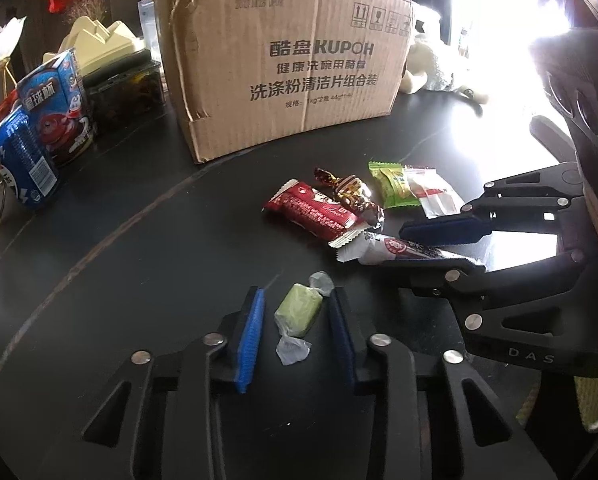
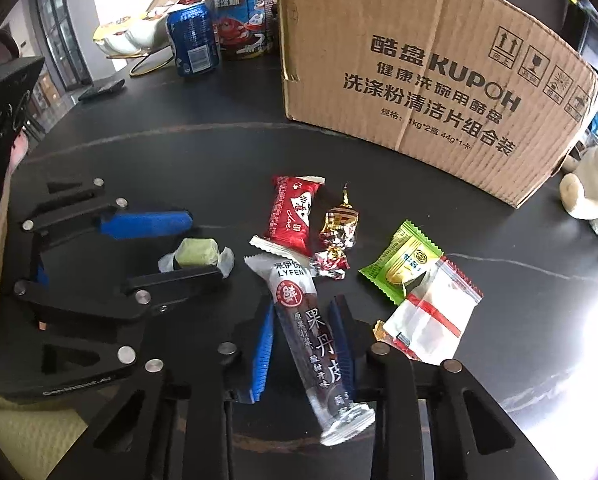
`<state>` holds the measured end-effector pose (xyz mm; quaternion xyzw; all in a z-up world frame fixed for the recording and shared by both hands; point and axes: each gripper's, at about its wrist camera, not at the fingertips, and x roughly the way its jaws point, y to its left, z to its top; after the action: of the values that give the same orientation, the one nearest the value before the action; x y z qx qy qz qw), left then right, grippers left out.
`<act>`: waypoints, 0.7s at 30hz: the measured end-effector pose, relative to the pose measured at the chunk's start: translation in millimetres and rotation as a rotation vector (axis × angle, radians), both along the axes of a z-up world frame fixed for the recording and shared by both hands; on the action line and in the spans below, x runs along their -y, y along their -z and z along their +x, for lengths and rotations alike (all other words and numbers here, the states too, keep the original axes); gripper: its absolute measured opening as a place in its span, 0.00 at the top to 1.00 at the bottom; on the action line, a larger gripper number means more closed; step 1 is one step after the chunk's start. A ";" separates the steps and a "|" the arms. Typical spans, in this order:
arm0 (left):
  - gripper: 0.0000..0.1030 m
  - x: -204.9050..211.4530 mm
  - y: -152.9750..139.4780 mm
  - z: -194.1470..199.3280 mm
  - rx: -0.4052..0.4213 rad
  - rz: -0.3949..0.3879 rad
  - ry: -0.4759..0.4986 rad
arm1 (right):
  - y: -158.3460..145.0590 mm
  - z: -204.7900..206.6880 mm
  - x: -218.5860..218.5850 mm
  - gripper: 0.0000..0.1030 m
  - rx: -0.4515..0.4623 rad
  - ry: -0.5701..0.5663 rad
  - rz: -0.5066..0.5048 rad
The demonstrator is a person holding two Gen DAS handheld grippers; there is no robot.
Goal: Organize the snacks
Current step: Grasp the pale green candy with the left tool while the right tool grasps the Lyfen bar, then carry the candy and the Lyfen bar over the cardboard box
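Note:
Several snacks lie on a dark table in front of a cardboard box (image 1: pixel 283 76). My left gripper (image 1: pixel 297 312) is open, with a green wrapped candy (image 1: pixel 299 314) lying between its blue pads, not touching. It also shows in the right wrist view (image 2: pixel 197 254). My right gripper (image 2: pixel 305 344) is open around a long dark fruit-leather stick (image 2: pixel 311 328), jaws either side of it; it appears in the left view (image 1: pixel 403 250). A red snack pack (image 2: pixel 293 214), a gold-foil candy (image 2: pixel 337 232), a green packet (image 2: pixel 403 264) and a white packet (image 2: pixel 431 316) lie nearby.
The cardboard box (image 2: pixel 427 72) stands at the back of the table. A blue can (image 1: pixel 21 160), a blue snack carton (image 1: pixel 57 104) and a dark container (image 1: pixel 127 94) stand at the left. A white plush toy (image 1: pixel 431 66) lies right of the box.

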<state>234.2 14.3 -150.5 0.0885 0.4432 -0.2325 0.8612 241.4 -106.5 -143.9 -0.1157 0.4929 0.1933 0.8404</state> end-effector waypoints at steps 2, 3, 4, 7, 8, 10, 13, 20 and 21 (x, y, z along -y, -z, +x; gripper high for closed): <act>0.78 0.7 0.1 -0.5 0.003 0.001 0.003 | 0.0 0.4 0.9 0.76 -0.001 0.005 0.011; 0.78 0.4 0.1 -0.8 -0.001 -0.006 0.004 | -0.1 0.6 1.3 0.76 -0.003 0.011 0.018; 0.78 0.3 0.0 -1.9 -0.002 -0.010 0.004 | -0.3 0.8 1.7 0.78 -0.005 0.017 0.026; 0.78 0.1 -0.7 -4.6 -0.007 -0.023 0.001 | -0.7 0.0 3.7 0.79 -0.015 0.032 0.050; 0.78 0.0 -2.3 -6.0 -0.004 -0.027 -0.006 | -1.0 -0.2 4.0 0.80 -0.017 0.037 0.058; 0.78 -0.7 -6.9 -9.3 0.003 -0.038 -0.023 | -2.4 -2.2 3.8 0.80 -0.019 0.039 0.068; 0.78 -3.4 -16.6 -14.7 0.013 -0.061 -0.050 | -6.8 -5.8 4.7 0.80 -0.016 0.046 0.083; 0.78 -10.1 -41.1 -25.9 0.051 -0.113 -0.101 | -24.0 -14.8 11.7 0.81 0.012 0.065 0.121; 0.78 -10.3 -44.0 -27.0 0.055 -0.120 -0.105 | -26.5 -16.2 12.9 0.81 0.018 0.068 0.125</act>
<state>207.2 24.6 -106.6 0.0197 0.4088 -0.2106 0.8878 225.2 -119.4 -117.4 -0.0481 0.4757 0.1940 0.8566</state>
